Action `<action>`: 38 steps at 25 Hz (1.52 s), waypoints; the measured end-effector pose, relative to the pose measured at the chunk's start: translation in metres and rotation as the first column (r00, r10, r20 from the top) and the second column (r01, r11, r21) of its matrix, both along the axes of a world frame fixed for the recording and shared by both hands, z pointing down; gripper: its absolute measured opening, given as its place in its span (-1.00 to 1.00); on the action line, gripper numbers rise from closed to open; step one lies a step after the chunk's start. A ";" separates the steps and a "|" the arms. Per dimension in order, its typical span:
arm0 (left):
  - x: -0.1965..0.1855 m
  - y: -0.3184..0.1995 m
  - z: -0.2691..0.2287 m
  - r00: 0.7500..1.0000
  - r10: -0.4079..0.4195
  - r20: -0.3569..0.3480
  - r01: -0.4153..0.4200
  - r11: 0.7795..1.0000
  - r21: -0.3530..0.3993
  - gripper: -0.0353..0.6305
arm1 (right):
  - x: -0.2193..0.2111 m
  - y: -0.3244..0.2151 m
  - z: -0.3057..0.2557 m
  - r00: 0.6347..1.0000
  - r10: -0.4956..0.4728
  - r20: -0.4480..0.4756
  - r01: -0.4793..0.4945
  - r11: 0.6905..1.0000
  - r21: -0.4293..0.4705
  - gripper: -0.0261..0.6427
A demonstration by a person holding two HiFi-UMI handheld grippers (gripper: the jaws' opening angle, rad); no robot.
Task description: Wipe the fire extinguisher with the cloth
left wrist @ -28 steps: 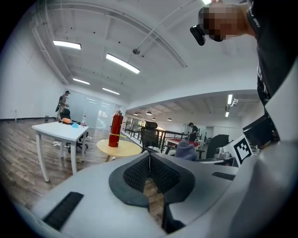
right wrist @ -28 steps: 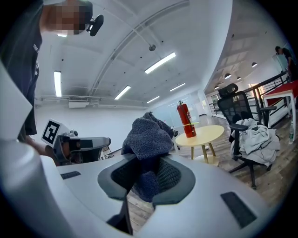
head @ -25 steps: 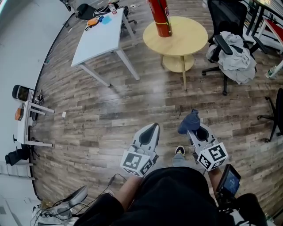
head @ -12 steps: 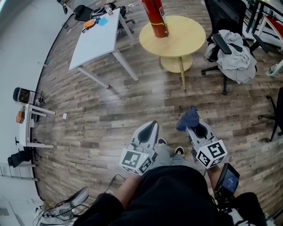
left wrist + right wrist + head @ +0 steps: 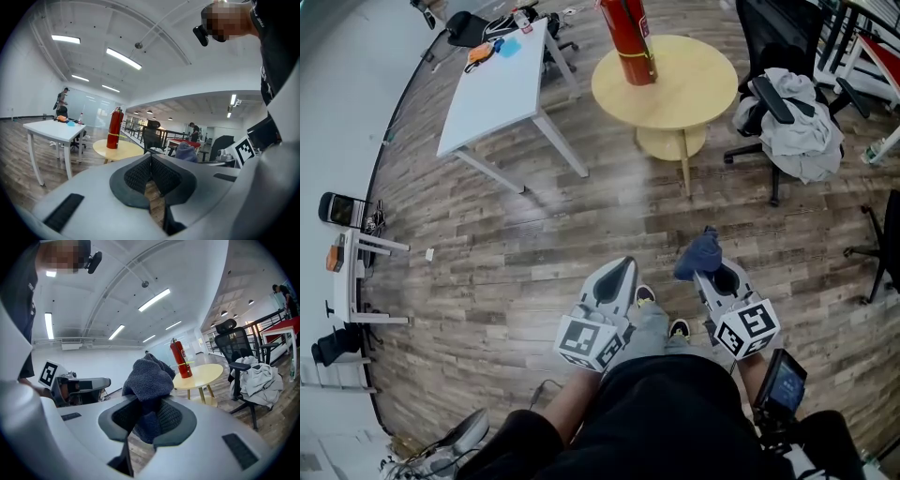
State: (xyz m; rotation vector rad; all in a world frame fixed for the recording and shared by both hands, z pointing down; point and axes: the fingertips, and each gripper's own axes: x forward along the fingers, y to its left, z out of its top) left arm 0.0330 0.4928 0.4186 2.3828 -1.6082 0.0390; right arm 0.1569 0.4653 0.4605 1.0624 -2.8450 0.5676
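A red fire extinguisher (image 5: 625, 39) with a yellow band stands upright on the round wooden table (image 5: 684, 89) at the top of the head view; it also shows far off as the extinguisher (image 5: 112, 128) and the extinguisher (image 5: 178, 359). My right gripper (image 5: 704, 263) is shut on a bunched dark blue cloth (image 5: 698, 254), which bulges out above the jaws as the cloth (image 5: 149, 377). My left gripper (image 5: 617, 277) is shut with nothing in it, its pads (image 5: 151, 174) touching. Both grippers hang low in front of the person, well short of the table.
A white rectangular table (image 5: 499, 82) with small items stands at upper left. A black office chair (image 5: 787, 94) draped with grey clothes is right of the round table. A small stand (image 5: 356, 272) is at the left wall. Wood floor (image 5: 534, 253) lies between me and the tables.
The view has shifted a little: the tables and extinguisher sit slightly left and higher, and the person's feet have stepped forward. Both grippers keep their places and grips.
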 end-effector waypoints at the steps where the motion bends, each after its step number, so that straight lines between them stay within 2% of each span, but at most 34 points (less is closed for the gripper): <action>1: -0.006 -0.007 0.001 1.000 0.002 -0.002 -0.002 1.000 0.003 -0.82 | -0.007 -0.006 0.000 1.000 -0.001 -0.007 0.001 1.000 0.000 -0.63; 12: -0.098 -0.087 -0.003 1.000 0.012 -0.019 -0.011 0.999 0.036 -0.82 | -0.108 -0.087 -0.008 0.998 -0.031 -0.053 0.031 0.999 0.008 -0.63; 18: -0.129 -0.116 0.000 0.999 0.047 -0.012 -0.047 0.998 0.048 -0.82 | -0.149 -0.109 -0.005 0.997 -0.040 -0.068 0.040 0.999 0.011 -0.63; 28: -0.139 -0.148 -0.003 0.998 0.056 -0.016 -0.054 0.996 0.075 -0.82 | -0.152 -0.140 -0.007 0.996 -0.023 -0.091 0.025 1.000 0.019 -0.63; 32: -0.131 -0.164 -0.006 0.997 0.066 -0.040 -0.063 0.995 0.079 -0.82 | -0.147 -0.161 -0.005 0.996 -0.034 -0.084 0.036 0.999 0.013 -0.63; 38: -0.114 -0.210 -0.005 0.997 0.063 -0.035 -0.060 0.995 0.076 -0.82 | -0.133 -0.212 -0.001 0.997 -0.045 -0.060 0.045 0.999 0.005 -0.63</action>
